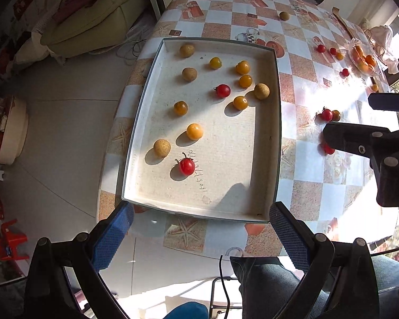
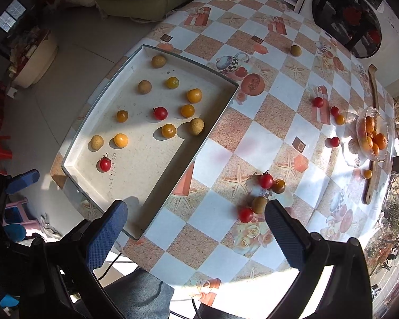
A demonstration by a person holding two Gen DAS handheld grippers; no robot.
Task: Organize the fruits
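i hold the right gripper (image 2: 194, 228) wide apart and empty above the loose fruit cluster (image 2: 263, 194) on the table (image 2: 220, 260), just beside the tray (image 2: 170, 183); the left gripper (image 1: 199, 228), also apart, waits at the tray's near edge.

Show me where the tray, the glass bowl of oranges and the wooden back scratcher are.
tray (image 2: 220, 78): right wrist view, far rim.
glass bowl of oranges (image 2: 357, 122): right wrist view, left rim.
wooden back scratcher (image 2: 374, 87): right wrist view, handle.

A table (image 2: 226, 242) in checkered oilcloth carries a shallow tray (image 2: 215, 122) at nine o'clock, loose cherry tomatoes (image 2: 265, 180) centrally, a glass bowl (image 2: 385, 130) at three.
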